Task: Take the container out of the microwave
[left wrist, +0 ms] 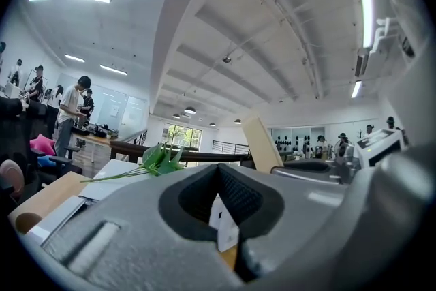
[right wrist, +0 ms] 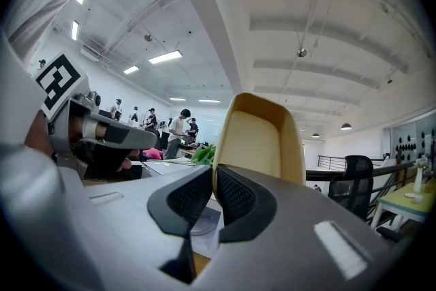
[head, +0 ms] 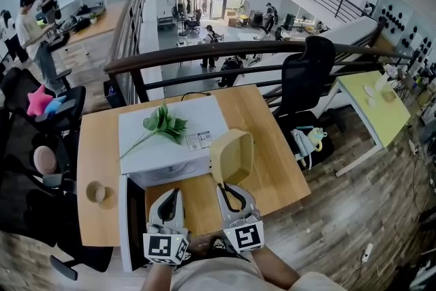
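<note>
Right gripper [head: 225, 187] jaws pinched on the beige container [head: 231, 157] rim; container tipped sideways over the table [head: 276, 170] near edge, just outside the white microwave [head: 170, 143]. Left gripper [head: 177, 193] jaws together, empty.

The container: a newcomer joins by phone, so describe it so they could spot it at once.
Start at the wooden table with the white microwave. At the microwave's front right corner, the right gripper pinches the container by its rim, tipped on its side. It is the only pale yellow, rounded-square tub; the cup at the table's left is round.
</note>
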The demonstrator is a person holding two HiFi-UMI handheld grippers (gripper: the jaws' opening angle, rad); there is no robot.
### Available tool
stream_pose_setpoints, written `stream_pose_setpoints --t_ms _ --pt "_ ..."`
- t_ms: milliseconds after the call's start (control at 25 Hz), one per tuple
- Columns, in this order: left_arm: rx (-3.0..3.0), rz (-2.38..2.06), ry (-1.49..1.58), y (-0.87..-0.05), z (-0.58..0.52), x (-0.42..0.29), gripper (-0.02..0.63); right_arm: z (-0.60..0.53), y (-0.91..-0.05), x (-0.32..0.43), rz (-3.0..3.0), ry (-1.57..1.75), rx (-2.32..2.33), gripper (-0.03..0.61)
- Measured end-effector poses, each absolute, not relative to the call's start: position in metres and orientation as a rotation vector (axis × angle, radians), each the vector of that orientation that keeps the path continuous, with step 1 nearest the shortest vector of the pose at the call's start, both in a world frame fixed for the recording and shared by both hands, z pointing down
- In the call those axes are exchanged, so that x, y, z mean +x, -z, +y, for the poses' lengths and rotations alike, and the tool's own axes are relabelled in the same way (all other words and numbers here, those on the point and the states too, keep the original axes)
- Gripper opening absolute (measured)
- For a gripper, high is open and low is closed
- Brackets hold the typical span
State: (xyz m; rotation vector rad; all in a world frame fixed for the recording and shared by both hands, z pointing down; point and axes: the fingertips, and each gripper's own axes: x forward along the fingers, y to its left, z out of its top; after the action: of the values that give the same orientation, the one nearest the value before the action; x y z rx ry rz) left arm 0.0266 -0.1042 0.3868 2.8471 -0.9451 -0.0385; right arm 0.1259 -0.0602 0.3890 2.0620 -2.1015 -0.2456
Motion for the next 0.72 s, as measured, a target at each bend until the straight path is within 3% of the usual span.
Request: stream_pose_setpoints --t_ms 720 --pt "2.865 -0.950 0.008 -0.3922 -0.1055 0.0305 0.003 -0.0630 -0.3876 0.1288 -2.109 0.251 2.072 0.034"
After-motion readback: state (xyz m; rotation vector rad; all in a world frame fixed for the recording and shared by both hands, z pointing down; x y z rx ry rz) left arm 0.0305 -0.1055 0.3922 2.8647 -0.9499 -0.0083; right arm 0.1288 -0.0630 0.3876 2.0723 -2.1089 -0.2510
